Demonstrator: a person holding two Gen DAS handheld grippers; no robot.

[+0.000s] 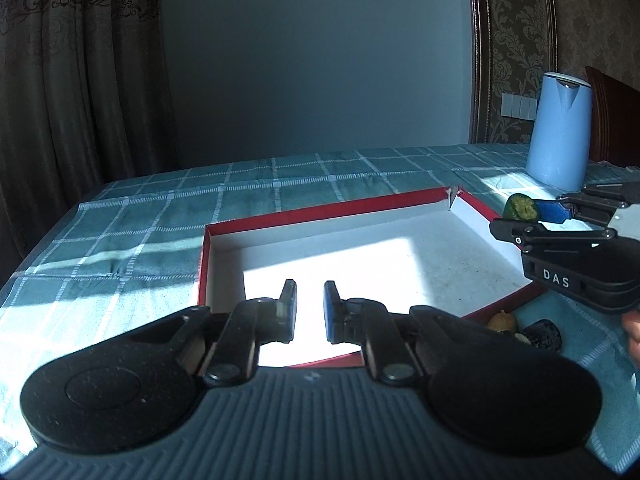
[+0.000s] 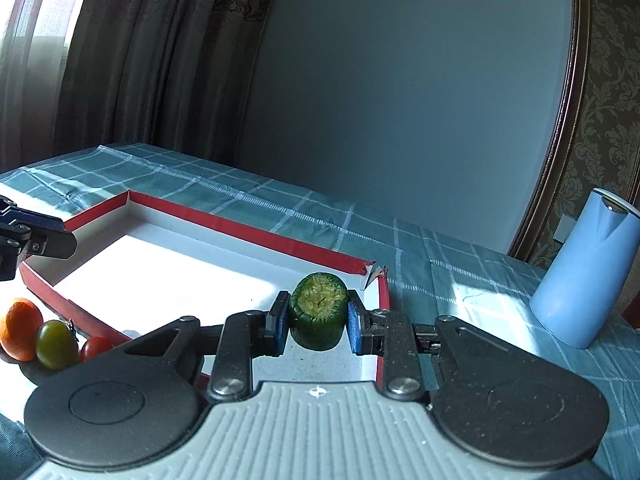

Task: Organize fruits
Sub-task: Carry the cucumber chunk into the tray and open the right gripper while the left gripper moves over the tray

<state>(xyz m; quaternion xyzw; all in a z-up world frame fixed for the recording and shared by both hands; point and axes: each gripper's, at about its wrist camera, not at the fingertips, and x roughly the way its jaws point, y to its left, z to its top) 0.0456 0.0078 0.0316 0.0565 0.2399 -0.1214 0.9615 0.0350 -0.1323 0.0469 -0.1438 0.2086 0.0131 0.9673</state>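
right tongs: my right gripper (image 2: pixel 319 330) is clamped on a green cut fruit piece (image 2: pixel 319 312), blue pads pressed on both its sides, cut face toward the camera
left tongs: my left gripper (image 1: pixel 310 312) is at its narrowest, only a thin gap between the pads, nothing in it
held piece location: i see it lifted off the surface, over the right near corner of the box; in the left wrist view it shows beyond the box's right wall, pinched at the tip of the right tongs
box: shallow red box (image 2: pixel 256 232) with white inside, bright sun patch on its floor, nothing lying in it that i can see; far right corner is torn
left tongs position: i have them over the near part of the box floor, tips above the sun patch
loose fruit, right wrist view: orange (image 2: pixel 20 328), green tomato (image 2: pixel 56 344) and small red tomato (image 2: pixel 96 347) in a row, touching, just outside the box's near left wall
loose fruit, left wrist view: yellowish fruit (image 1: pixel 502 322) and a dark bumpy one (image 1: pixel 542 334) just outside the box's near right wall; kind unclear to me
kettle: light blue kettle (image 2: pixel 588 268) upright on the table, right of the box, well apart
surface: teal checked tablecloth (image 1: pixel 120 232)
background: dark patterned curtain (image 1: pixel 80 80) at left, patterned wallpaper at right
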